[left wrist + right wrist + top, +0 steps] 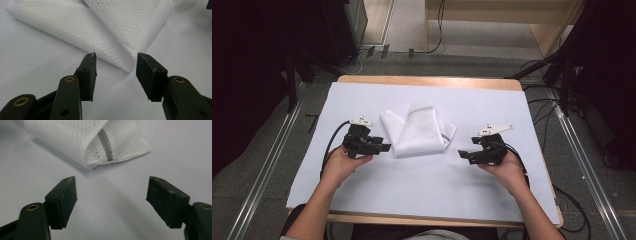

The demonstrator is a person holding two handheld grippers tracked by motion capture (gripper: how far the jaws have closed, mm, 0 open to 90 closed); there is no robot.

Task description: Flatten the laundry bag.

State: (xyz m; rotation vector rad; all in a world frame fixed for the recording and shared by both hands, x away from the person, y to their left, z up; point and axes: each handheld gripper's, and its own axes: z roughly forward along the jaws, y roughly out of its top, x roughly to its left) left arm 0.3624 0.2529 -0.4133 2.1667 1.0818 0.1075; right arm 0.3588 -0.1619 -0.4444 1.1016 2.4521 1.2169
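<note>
Both hands held their fingers open and empty over the desk point(377, 200). Left fingers point(384, 147) sat just beside the folded mesh cloth point(417, 131), lying mid-desk; right fingers point(462, 154) stood farther off, so the left was nearer.

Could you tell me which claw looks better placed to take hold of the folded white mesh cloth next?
Probably the left claw: open, its jaws frame a corner of the white mesh cloth right ahead. The right claw, also open, has bare sheet between it and the cloth.
</note>
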